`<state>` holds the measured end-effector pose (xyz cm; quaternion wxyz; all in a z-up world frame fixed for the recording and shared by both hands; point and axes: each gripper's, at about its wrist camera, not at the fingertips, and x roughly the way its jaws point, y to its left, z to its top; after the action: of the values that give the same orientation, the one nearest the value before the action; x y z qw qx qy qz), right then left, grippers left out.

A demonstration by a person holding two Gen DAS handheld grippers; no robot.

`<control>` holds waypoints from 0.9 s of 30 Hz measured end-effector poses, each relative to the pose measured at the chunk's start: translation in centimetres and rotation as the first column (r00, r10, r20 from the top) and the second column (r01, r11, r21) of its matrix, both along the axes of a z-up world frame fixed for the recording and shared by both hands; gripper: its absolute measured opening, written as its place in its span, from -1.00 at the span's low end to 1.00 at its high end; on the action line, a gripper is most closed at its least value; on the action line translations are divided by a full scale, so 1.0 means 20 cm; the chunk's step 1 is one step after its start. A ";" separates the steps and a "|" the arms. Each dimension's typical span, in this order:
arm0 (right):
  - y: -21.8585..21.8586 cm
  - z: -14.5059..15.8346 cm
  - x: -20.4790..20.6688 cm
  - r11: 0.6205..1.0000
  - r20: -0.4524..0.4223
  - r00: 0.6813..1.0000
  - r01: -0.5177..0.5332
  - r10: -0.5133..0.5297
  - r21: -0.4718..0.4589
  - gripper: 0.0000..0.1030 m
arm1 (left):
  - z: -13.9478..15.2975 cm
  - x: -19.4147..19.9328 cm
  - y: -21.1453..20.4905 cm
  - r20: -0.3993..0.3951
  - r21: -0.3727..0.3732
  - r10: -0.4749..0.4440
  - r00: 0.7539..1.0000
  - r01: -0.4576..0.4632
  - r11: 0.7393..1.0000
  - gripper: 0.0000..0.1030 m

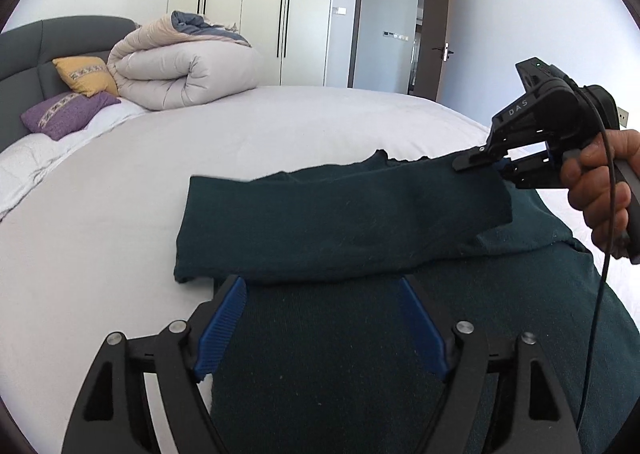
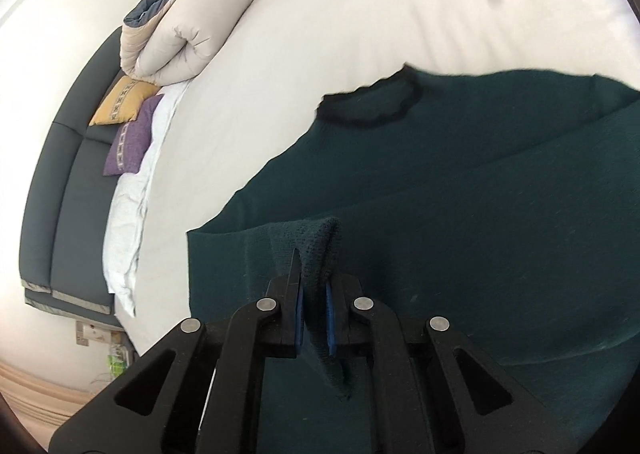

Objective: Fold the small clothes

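**Folding in progress: dark green garment on bed, one sleeve across**

Item: dark green knit garment, long-sleeved, lying on the white bed. Neckline turned toward the far side of the mattress.

Left hand-held gripper: jaws standing wide apart over the lower body of the garment, blue pads clear of the cloth, nothing held.

Right hand-held gripper: jaws closed on a bunched edge of the green knit, gripped between the pads; a person's hand holds its handle in the left wrist view.

Progress: one sleeve lies folded flat across the chest, so the first fold looks done. Judged still to do: bringing in the side now pinched by the right hand-held gripper, then doubling the body over. Roughly early to middle stage.

Not determinable: the hem and lower body are cut off by the frame and the gripper frames; the part pinched is possibly the other sleeve's cuff, but the bunching hides its shape. No other small clothes in view.

Background: rolled duvet, yellow pillow, purple pillow, wardrobe, open door.
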<state>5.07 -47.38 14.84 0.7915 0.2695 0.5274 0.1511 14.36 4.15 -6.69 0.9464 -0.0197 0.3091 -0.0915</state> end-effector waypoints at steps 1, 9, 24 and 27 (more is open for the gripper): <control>-0.03 0.00 0.02 1.000 -0.003 1.000 0.011 -0.011 -0.020 -0.86 | -0.02 0.01 0.01 -0.024 -0.012 0.004 1.000 -0.004 1.000 0.55; -0.23 -0.22 0.12 0.994 -0.063 0.992 0.104 -0.106 -0.031 -0.84 | -0.17 0.13 0.16 -0.178 -0.187 0.034 0.983 -0.068 0.980 0.53; -0.24 -0.29 -0.02 0.991 -0.036 0.993 0.113 -0.116 -0.078 -0.81 | -0.18 0.12 0.13 -0.172 -0.151 0.037 0.984 -0.064 0.986 0.53; -0.36 -0.26 0.00 0.981 -0.042 0.986 0.153 -0.159 -0.123 -0.86 | -0.18 0.12 0.13 -0.169 -0.149 0.037 0.985 -0.063 0.987 0.54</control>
<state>5.14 -54.53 9.62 0.8016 0.2662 0.5329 0.0497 16.69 6.73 -10.35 0.9150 -0.1082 0.3781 -0.0895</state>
